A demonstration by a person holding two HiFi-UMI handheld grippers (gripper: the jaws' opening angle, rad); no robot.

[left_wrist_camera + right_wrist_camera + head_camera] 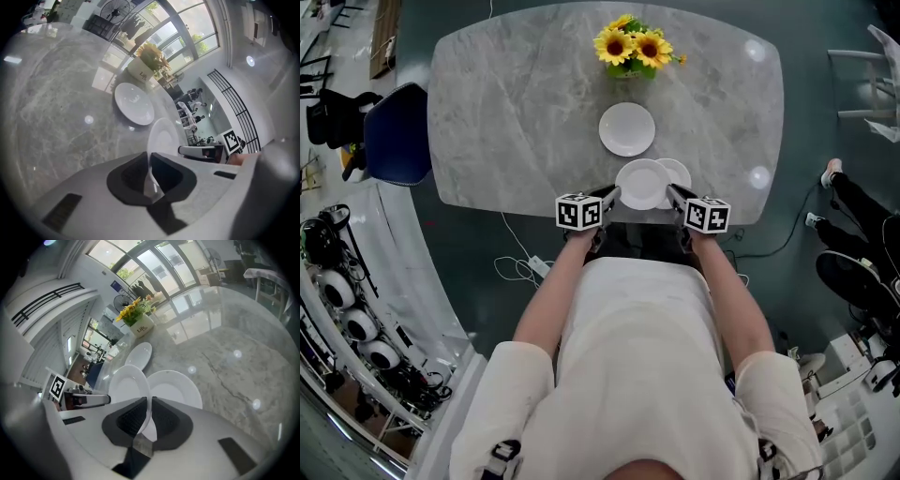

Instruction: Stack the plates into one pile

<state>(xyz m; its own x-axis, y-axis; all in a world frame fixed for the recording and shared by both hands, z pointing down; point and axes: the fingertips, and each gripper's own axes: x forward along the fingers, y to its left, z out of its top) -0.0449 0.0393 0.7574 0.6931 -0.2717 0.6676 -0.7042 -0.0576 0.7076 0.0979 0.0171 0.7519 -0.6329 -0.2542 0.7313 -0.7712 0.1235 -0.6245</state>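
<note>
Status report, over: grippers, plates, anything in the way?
Left gripper and right gripper both shut on held plate, opposite rims. Near plate close beside it, far plate apart. Flowers beyond, not in the way.

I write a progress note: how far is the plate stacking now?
Done: no pile yet. In hand: the left tool and right tool pinch one plate by opposite rims. Left: a second plate beside it and a third plate near the sunflowers lie apart on the table.
</note>
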